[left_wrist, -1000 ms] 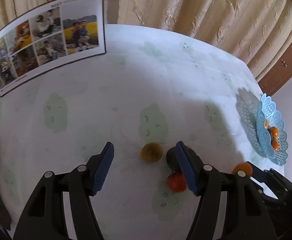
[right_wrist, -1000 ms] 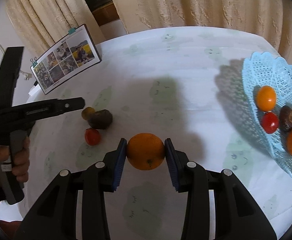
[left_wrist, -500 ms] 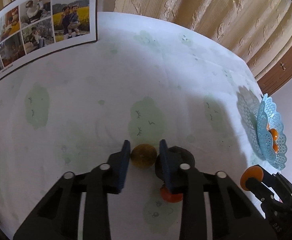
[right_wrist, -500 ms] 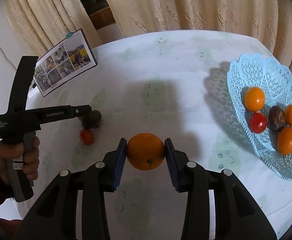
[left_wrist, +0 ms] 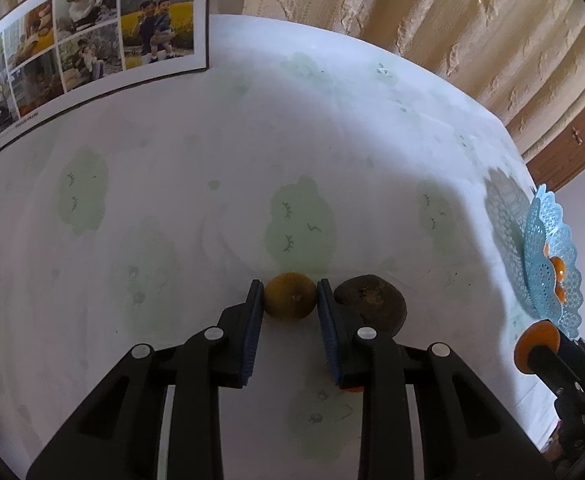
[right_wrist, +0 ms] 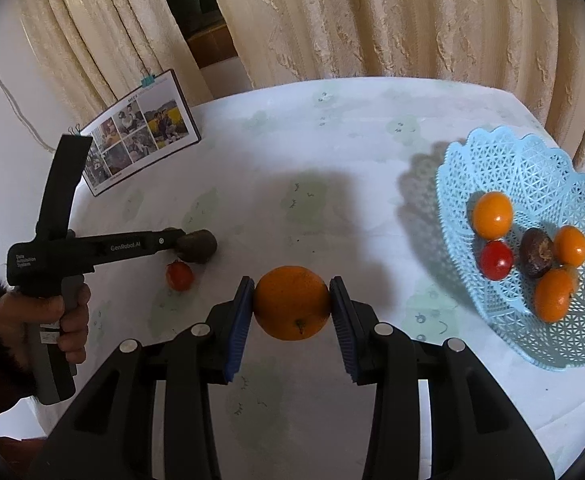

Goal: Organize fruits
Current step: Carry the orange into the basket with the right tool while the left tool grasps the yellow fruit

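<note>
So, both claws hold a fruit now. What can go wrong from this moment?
1. The left claw grips the small yellow-brown fruit right beside the dark fruit; lifting may nudge it so it rolls.
2. The orange sits only between the right claw's pad tips, so it could slip on the way.
3. The blue basket already holds five fruits; a dropped orange may knock them.

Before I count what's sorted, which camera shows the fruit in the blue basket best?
The right wrist view: it looks into the blue basket, showing five fruits. The left wrist view catches the basket edge-on at the frame's edge, with only orange slivers showing.
</note>
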Demonstrator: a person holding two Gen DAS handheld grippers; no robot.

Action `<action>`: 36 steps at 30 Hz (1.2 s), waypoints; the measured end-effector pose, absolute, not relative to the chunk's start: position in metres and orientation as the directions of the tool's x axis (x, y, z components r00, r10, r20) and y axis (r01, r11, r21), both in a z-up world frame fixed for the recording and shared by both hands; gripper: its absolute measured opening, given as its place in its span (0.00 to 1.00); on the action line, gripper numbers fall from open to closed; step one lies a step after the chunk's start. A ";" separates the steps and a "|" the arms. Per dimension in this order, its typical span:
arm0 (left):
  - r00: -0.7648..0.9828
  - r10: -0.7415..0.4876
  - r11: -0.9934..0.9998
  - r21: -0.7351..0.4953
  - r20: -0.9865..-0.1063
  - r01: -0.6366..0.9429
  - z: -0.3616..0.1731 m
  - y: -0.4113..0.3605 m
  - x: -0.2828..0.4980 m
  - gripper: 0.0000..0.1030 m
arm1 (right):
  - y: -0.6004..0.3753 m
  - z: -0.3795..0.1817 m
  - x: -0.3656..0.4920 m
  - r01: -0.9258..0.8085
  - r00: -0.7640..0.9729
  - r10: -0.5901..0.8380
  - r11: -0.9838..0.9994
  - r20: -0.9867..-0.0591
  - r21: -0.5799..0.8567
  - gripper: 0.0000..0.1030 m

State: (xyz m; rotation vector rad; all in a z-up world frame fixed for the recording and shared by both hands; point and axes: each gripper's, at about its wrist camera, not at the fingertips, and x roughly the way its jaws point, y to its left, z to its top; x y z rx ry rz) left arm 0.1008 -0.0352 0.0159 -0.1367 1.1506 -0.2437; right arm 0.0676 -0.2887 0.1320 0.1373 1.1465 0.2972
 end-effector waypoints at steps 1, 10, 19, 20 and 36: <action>0.389 -0.257 0.966 -0.229 -0.885 0.116 0.018 -0.035 0.100 0.27 | -0.291 0.134 0.067 -0.160 0.384 0.301 0.953 -0.873 0.258 0.39; 0.450 -0.256 0.966 -0.208 -0.855 0.154 0.048 -0.044 0.094 0.22 | -0.331 0.157 0.068 -0.073 0.471 0.246 0.968 -0.847 0.240 0.39; 0.448 -0.216 0.976 -0.183 -0.868 0.117 0.043 -0.043 0.091 0.21 | -0.392 0.166 0.063 0.079 0.521 0.113 0.981 -0.846 0.179 0.39; 0.445 -0.207 0.978 -0.176 -0.871 0.109 0.040 -0.042 0.091 0.21 | -0.398 0.165 0.062 0.098 0.522 0.093 0.981 -0.848 0.167 0.39; 0.459 -0.132 0.991 -0.122 -0.878 0.052 0.026 -0.035 0.099 0.43 | -0.421 0.167 0.048 0.169 0.535 0.004 0.979 -0.845 0.112 0.65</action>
